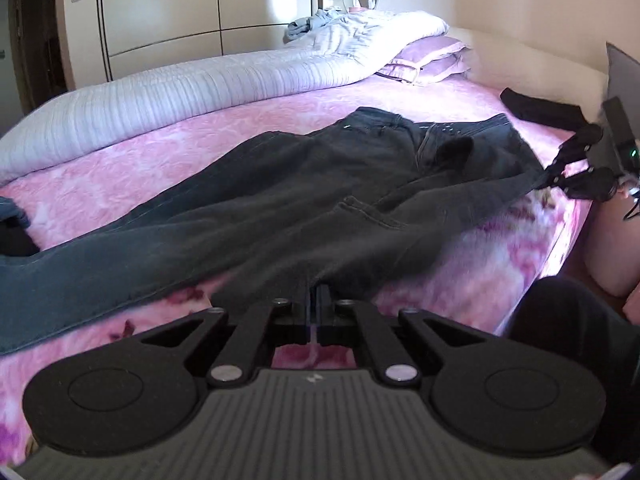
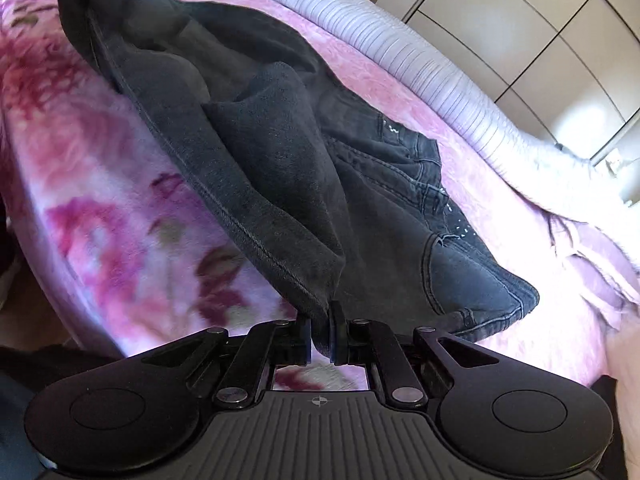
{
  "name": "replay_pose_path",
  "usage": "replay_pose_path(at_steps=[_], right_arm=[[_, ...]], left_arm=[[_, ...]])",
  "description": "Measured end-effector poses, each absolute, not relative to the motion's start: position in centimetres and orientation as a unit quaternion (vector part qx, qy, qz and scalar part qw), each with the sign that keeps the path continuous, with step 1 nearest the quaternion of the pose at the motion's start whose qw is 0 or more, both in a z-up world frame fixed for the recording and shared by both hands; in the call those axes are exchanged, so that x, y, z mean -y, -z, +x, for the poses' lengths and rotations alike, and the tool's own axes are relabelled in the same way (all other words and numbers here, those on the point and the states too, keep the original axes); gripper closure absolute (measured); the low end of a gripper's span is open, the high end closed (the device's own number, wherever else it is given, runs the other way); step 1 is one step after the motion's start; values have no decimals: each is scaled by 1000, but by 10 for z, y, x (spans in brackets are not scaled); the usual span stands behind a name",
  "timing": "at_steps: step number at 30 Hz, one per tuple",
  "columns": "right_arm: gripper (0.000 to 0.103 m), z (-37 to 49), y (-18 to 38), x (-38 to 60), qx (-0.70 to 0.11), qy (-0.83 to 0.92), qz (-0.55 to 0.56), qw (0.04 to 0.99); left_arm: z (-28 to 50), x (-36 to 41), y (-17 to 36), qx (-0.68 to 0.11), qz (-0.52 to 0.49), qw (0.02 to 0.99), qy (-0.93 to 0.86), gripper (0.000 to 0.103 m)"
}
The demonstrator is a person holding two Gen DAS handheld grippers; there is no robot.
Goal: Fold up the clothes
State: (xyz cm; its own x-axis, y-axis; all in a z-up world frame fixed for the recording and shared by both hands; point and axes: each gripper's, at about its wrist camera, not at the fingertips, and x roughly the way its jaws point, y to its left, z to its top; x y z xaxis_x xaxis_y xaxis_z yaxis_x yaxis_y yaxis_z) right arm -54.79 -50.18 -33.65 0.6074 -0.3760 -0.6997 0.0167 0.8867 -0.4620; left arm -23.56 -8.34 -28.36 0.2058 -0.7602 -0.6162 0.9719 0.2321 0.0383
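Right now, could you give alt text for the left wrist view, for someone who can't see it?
The left gripper is shut on the near edge of dark jeans spread across a pink floral bed. At far right the right gripper pinches another edge. A pale duvet lies behind.

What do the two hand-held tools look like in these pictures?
Both are matte black. The left tool and right tool each have linkage bars with silver rivets, two round discs and a ribbed grey base with a small crosshair mark. The right tool shows a green light in the left view.
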Motion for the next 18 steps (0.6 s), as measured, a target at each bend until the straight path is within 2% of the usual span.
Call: replay_pose_path(at_steps=[6, 10, 13, 15, 16, 18], right_arm=[[98, -555, 331, 444, -418, 92, -233, 873], [98, -558, 338, 395, -421, 53, -245, 871], [97, -545, 351, 393, -439, 43, -243, 864], [94, -536, 352, 398, -445, 40, -243, 861], [90, -533, 350, 402, -446, 38, -243, 861], [83, -529, 339, 412, -435, 31, -220, 873]], left_arm=[[-217, 42, 270, -238, 198, 777, 548, 103], [-198, 11, 273, -279, 167, 781, 532, 102], [-195, 0, 279, -297, 174, 771, 536, 94], [-189, -7, 275, -302, 175, 771, 533, 93], [-185, -11, 272, -303, 174, 773, 530, 93], [-175, -21, 267, -306, 172, 777, 523, 82]])
